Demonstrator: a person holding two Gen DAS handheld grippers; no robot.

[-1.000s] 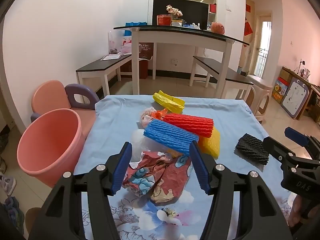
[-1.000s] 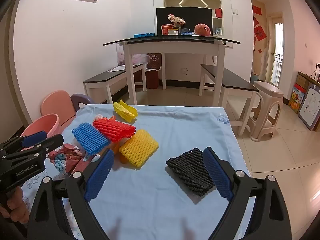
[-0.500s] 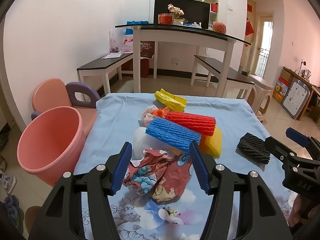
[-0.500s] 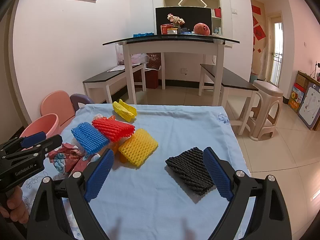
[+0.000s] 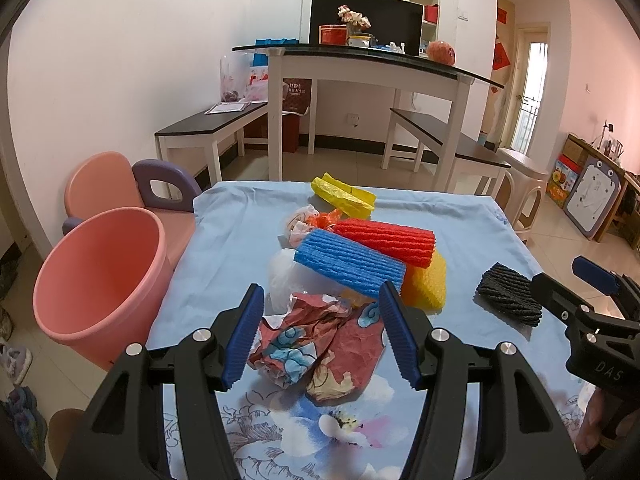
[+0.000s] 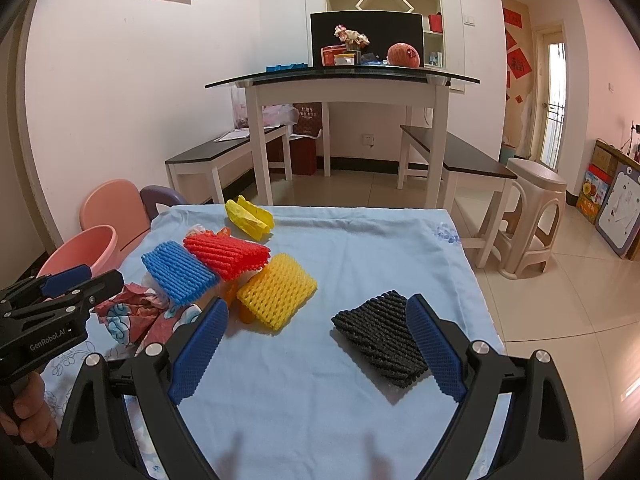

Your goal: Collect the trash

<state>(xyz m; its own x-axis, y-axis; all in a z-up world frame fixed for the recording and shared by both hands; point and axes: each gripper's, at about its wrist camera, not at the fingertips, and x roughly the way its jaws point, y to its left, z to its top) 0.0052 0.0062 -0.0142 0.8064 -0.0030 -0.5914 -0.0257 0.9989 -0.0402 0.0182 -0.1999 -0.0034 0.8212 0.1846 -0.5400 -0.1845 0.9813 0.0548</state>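
Trash lies on the blue tablecloth [image 5: 232, 248]: crumpled red patterned paper [image 5: 320, 340], blue foam net [image 5: 348, 268], red foam net [image 5: 386, 236], yellow foam net [image 6: 276, 290], black foam net [image 6: 378, 332], a yellow wrapper [image 5: 344, 196] and white plastic [image 5: 284, 272]. My left gripper [image 5: 322, 336] is open, its fingers on either side of the crumpled paper, above it. My right gripper [image 6: 316, 346] is open and empty; the black net lies by its right finger [image 6: 434, 346]. A pink bin [image 5: 96, 276] stands left of the table.
A pink and purple child chair [image 5: 132, 188] stands behind the bin. A tall white table [image 6: 340, 88] with benches is beyond, and a plastic stool [image 6: 532, 216] is to the right. The table edge drops off on the right.
Both grippers have stayed open and almost still. The left gripper's view has shifted only slightly toward the trash pile.
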